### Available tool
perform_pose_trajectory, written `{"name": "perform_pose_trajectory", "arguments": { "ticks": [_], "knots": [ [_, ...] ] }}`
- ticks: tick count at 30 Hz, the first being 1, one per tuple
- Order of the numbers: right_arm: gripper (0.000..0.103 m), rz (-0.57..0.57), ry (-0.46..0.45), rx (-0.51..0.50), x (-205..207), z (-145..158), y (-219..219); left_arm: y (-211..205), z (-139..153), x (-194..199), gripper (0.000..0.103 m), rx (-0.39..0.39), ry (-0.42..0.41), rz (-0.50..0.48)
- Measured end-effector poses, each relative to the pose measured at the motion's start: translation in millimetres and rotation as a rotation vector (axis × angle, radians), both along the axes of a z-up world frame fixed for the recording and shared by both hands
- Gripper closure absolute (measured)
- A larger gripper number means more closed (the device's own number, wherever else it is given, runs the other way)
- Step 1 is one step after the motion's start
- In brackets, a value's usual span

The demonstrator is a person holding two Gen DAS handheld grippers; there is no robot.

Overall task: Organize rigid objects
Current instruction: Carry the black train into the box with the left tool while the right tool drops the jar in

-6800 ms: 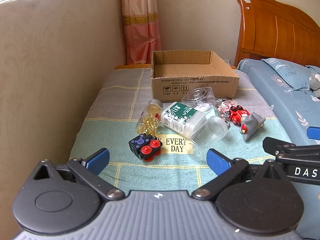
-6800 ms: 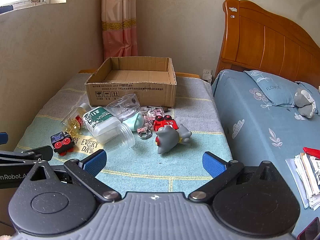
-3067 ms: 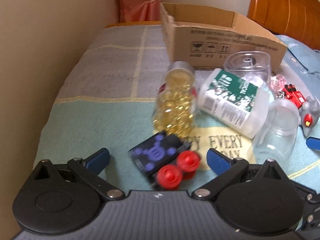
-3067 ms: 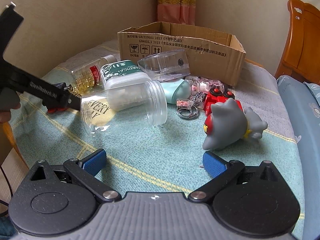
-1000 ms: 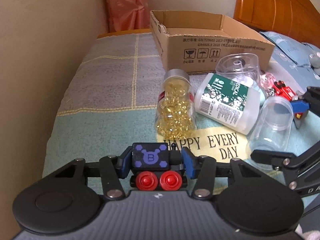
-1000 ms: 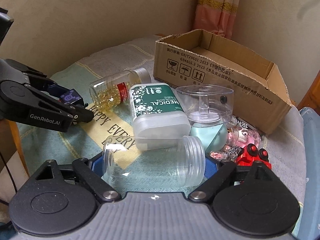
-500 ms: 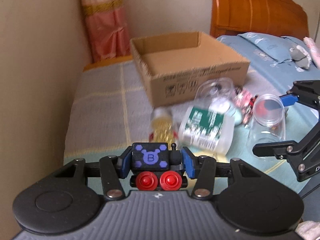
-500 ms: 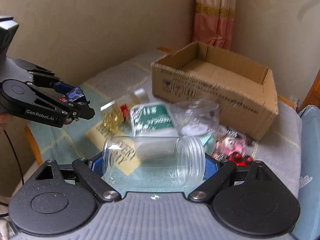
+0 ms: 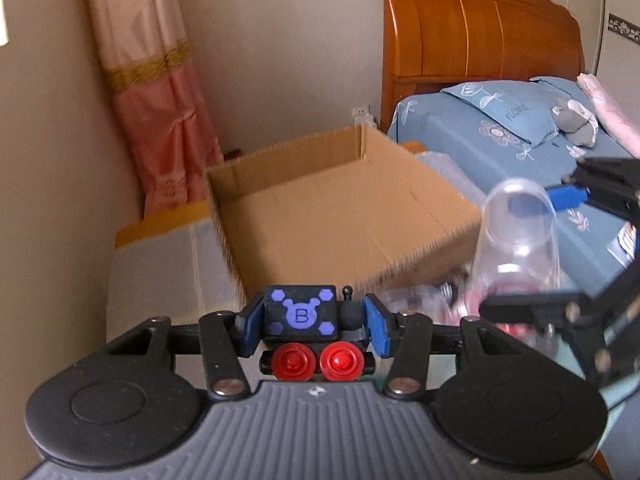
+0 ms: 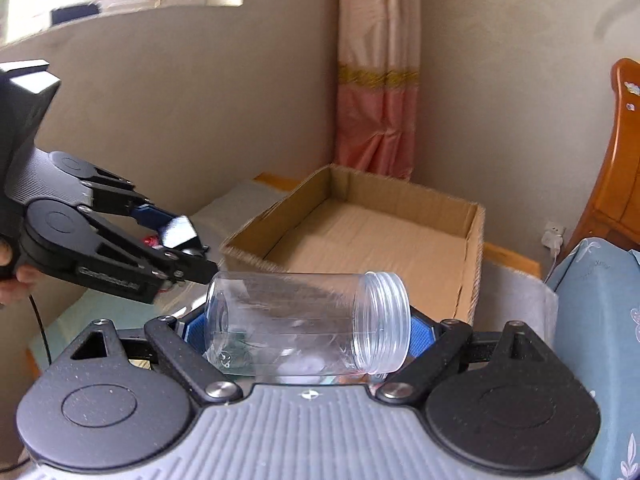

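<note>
A: Left wrist view. The left gripper is clamping the black toy block between its blue pads, red wheels facing the camera, exactly as a second ago. What is changing is the backdrop: the pill bottles and the "HAPPY EVERY DAY" cloth are dropping out of sight, and the open cardboard box is now sitting straight ahead, its floor bare.

B: Right wrist view. The right gripper is squeezing the clear plastic jar sideways between its pads, threaded mouth pointing right, no lid on. A second ago the jar was lying down among the clutter; now it is hanging clear, with the box just behind it.

A: Surroundings?

B: Pink curtain in the corner, wooden headboard, blue pillow with a grey plush toy on it.

A: Anything in the way?

B: The jar is appearing at the right of the left view, blurring the small items behind it; those I cannot identify. The other gripper is crossing the left of mine, just beside the box's near corner.
</note>
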State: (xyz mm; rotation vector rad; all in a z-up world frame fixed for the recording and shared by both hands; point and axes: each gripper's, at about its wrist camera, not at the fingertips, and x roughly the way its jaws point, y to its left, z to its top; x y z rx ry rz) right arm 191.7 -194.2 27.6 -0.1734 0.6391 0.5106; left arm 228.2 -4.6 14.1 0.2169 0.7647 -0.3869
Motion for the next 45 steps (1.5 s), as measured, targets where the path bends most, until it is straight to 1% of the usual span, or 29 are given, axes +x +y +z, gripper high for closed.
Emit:
{"name": "perform_pose_trajectory", "arguments": {
  "ticks": [3, 6, 10, 13, 15, 16, 17, 19, 22, 26, 28, 30, 38, 41, 45],
  "knots": [
    [0.010, -0.021, -0.011, 0.001, 15.9, 3.8, -2.2, -7.1, 2.4, 30.6, 0.053, -0.009, 0.013, 0.002],
    [0.010, -0.042, -0.006, 0.018, 31.3, 4.9, -6.5, -15.6, 0.2, 57.6, 0.053, 0.010, 0.010, 0.003],
    [0.010, -0.062, 0.003, 0.024, 46.9, 4.1, -13.5, -21.6, -7.1, 89.7, 0.053, 0.019, 0.026, 0.027],
    [0.010, -0.077, 0.005, 0.010, 51.7, 3.8, -17.2, -24.9, -10.9, 109.9, 0.052, 0.018, 0.014, 0.058],
    [0.010, -0.083, 0.004, 0.001, 53.1, 3.1, -18.5, -25.9, -13.8, 118.5, 0.037, 0.022, -0.013, 0.095],
    [0.010, -0.086, 0.003, -0.005, 54.0, 2.5, -18.7, -26.3, -14.9, 120.5, 0.020, 0.031, -0.016, 0.109],
    [0.010, -0.087, 0.002, -0.009, 55.0, 2.3, -18.7, -25.8, -16.4, 120.7, 0.016, 0.036, -0.023, 0.122],
    [0.010, -0.089, 0.005, -0.016, 54.2, 1.3, -19.8, -23.4, -17.3, 117.0, 0.015, 0.021, -0.023, 0.118],
    [0.010, -0.087, 0.009, -0.027, 55.7, -0.1, -20.3, -17.8, -17.2, 106.3, 0.015, -0.018, 0.006, 0.094],
    [0.010, -0.088, 0.014, -0.038, 61.8, -1.7, -18.9, -7.6, -15.6, 85.0, 0.011, -0.021, -0.001, 0.082],
    [0.010, -0.085, 0.015, -0.044, 65.3, -1.1, -18.2, -2.0, -14.3, 73.2, 0.007, -0.022, 0.002, 0.077],
    [0.010, -0.085, 0.018, -0.045, 70.2, 0.2, -18.4, 4.5, -12.3, 62.2, 0.006, -0.015, 0.001, 0.081],
    [0.010, -0.124, 0.046, -0.078, 117.6, -4.7, -16.7, 29.4, -2.5, 28.7, 0.005, -0.011, -0.026, 0.128],
    [0.010, -0.136, 0.055, -0.095, 136.9, -9.0, -14.2, 35.0, -1.5, 18.6, 0.005, -0.020, -0.031, 0.127],
    [0.010, -0.153, 0.073, -0.092, 159.8, -13.0, -9.3, 40.1, -3.4, 10.2, 0.005, -0.018, -0.037, 0.134]
  ]
}}
